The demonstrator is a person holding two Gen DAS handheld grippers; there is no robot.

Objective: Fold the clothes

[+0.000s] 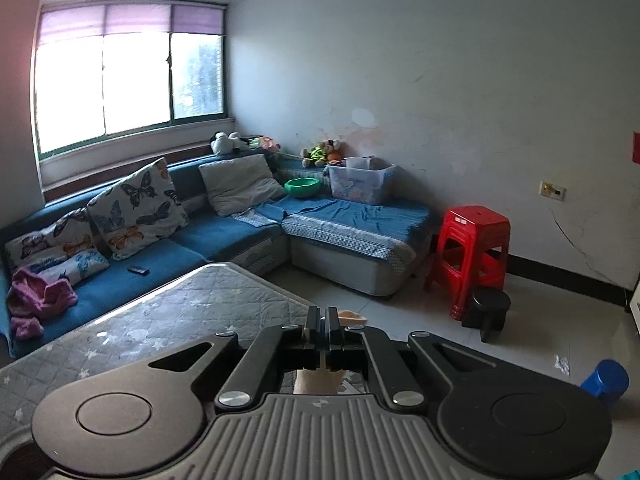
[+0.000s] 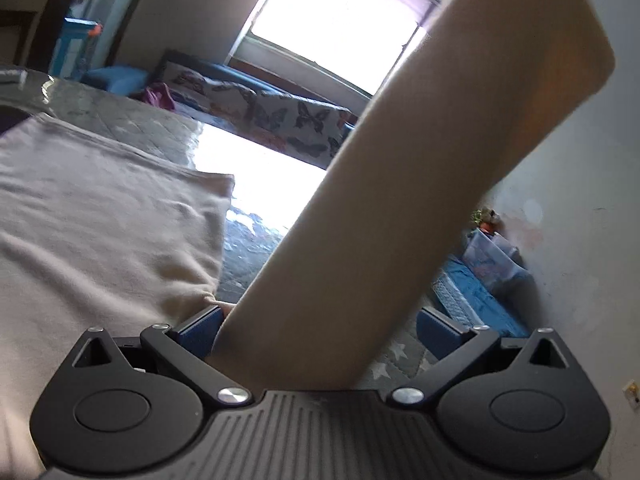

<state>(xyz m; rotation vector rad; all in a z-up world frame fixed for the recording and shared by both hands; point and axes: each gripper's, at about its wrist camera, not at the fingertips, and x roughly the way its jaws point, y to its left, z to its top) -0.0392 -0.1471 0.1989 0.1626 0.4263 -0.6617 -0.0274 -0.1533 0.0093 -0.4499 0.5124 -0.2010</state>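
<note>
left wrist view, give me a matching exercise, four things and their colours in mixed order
Things:
1. stool
2. bowl
3. sofa
4. robe

Colours:
A. blue
B. purple
C. red
D. green

Pairs: 1-C, 2-D, 3-A, 4-B

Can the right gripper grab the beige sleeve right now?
Probably yes: the right gripper is open, and the beige sleeve already runs up between its blue fingers. Nothing blocks it; closing should catch it.
</note>
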